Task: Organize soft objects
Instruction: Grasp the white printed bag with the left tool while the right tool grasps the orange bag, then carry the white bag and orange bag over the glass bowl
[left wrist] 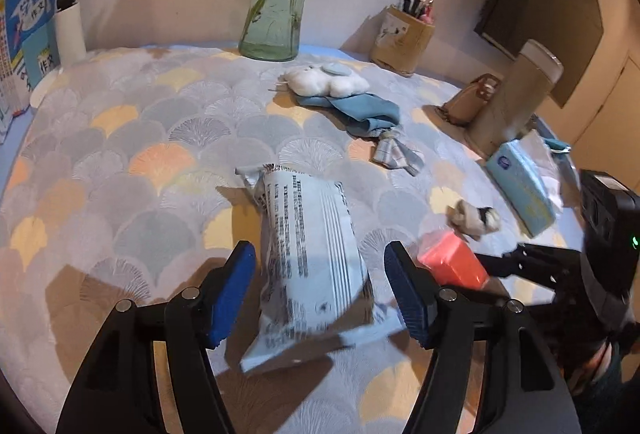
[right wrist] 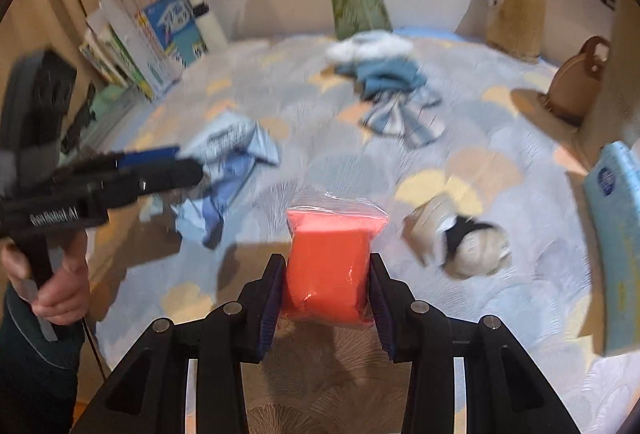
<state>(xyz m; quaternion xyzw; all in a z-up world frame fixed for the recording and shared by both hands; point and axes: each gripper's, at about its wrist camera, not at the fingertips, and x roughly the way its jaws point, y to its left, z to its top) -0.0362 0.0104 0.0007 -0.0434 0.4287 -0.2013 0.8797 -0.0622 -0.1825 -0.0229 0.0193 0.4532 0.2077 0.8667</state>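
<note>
My right gripper (right wrist: pixel 328 284) pinches the orange bag (right wrist: pixel 330 266). My left gripper (left wrist: pixel 320 290) — spread wide — straddles the wipes pack (left wrist: pixel 308 254).

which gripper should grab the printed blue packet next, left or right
Left. The left gripper is open with the blue packet lying between its fingers, while the right gripper is already shut on the orange bag.

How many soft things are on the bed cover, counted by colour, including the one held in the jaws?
Orange-red: 1, the clay packet held by the right gripper.
Pale blue: 2, the printed pouch and the tissue pack.
Blue cloth: 1, the knotted cloth.
White or cream: 2, the plush cloud and the small plush.
Total: 6
</note>
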